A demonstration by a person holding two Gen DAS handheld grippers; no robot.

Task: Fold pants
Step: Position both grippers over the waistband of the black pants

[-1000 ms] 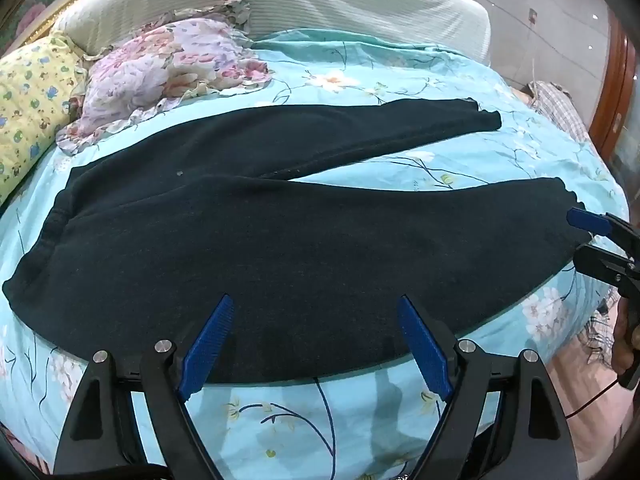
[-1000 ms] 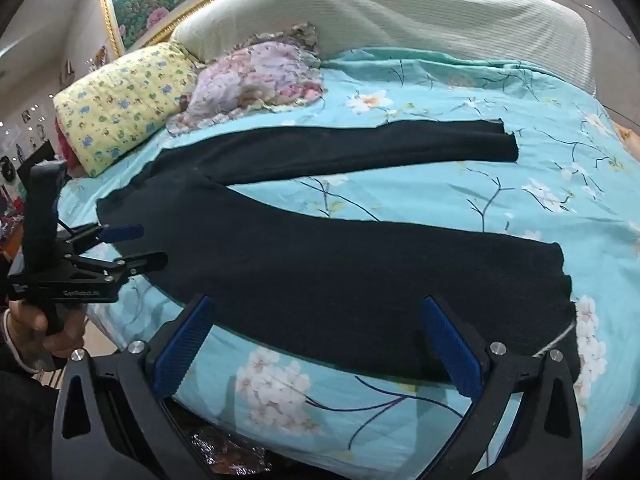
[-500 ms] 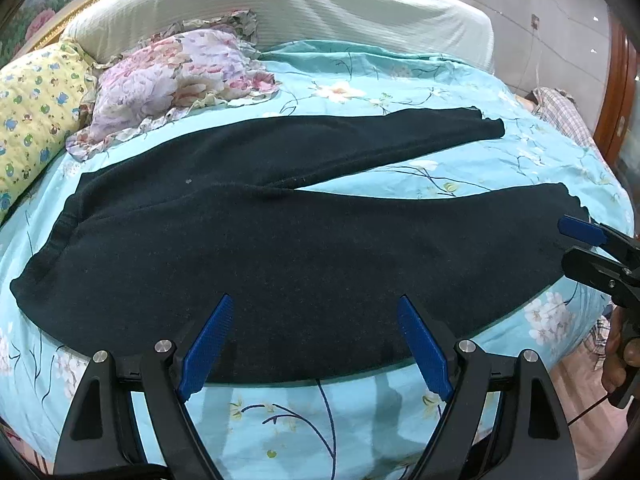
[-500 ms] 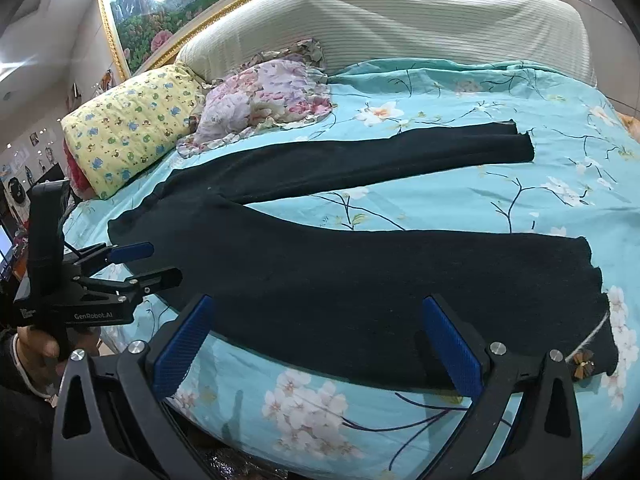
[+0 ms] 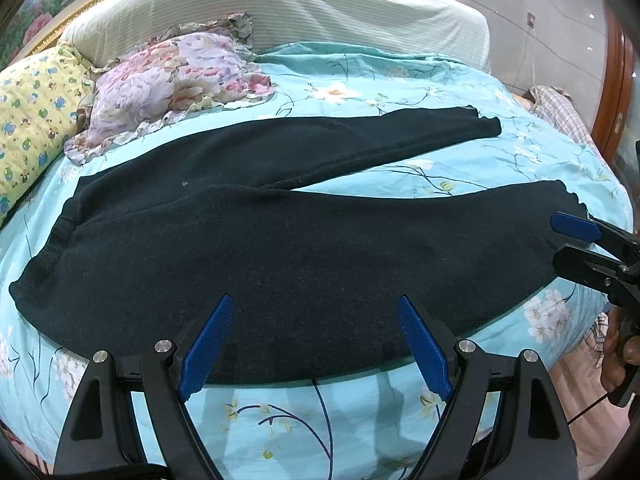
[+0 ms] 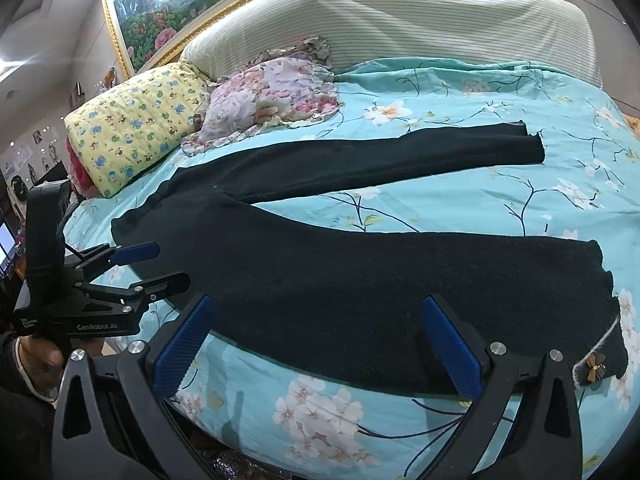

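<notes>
Black pants (image 5: 280, 248) lie flat on the bed, waistband to the left, two legs spread apart toward the right; they also show in the right wrist view (image 6: 360, 276). My left gripper (image 5: 312, 344) is open and empty, hovering over the near edge of the near leg by the hip. My right gripper (image 6: 316, 340) is open and empty above the near leg's lower part, close to the bed's front edge. The right gripper also shows at the near cuff in the left wrist view (image 5: 576, 240). The left gripper shows near the waistband in the right wrist view (image 6: 156, 268).
The bed has a turquoise floral sheet (image 5: 460, 176). A pink floral pillow (image 5: 168, 84) and a yellow pillow (image 5: 28, 120) lie at the back left, before a striped white headboard (image 5: 320, 8). The bed's front edge drops off just below both grippers.
Both grippers have drawn back and risen slightly, so the pants sit lower and farther in both views. Both stay open. The pants have not moved.
</notes>
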